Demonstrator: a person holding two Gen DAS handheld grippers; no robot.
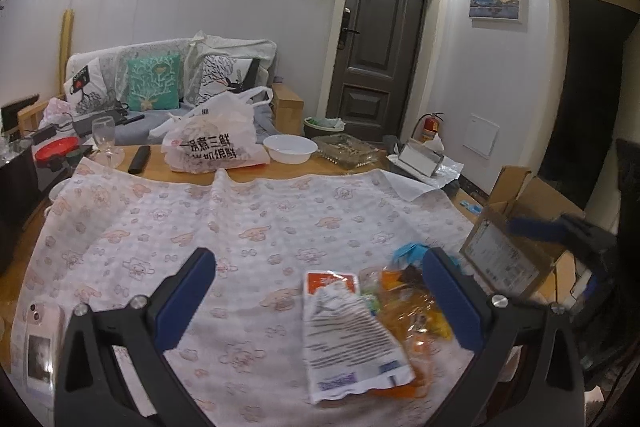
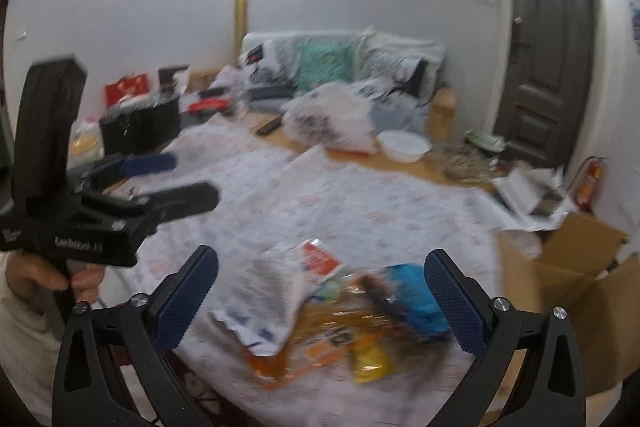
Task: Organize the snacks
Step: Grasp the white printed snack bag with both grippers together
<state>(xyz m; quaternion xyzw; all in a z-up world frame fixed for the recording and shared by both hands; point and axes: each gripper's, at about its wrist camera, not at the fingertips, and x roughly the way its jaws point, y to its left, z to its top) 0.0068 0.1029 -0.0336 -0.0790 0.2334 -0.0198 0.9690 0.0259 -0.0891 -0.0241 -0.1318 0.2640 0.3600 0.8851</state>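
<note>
A living room with a sofa (image 1: pixel 168 83) and three framed landscapes is lying behind a wooden tabletop (image 1: pixel 256 173) draped in a patterned cloth (image 1: pixel 248 227). One pile of snack packets (image 1: pixel 372 323) is sitting on the cloth's near edge, beside one open cardboard box (image 1: pixel 516 227). The left gripper (image 1: pixel 320 291) and right gripper (image 2: pixel 320 291) are hovering, jaws spread apart, gripping nothing.
</note>
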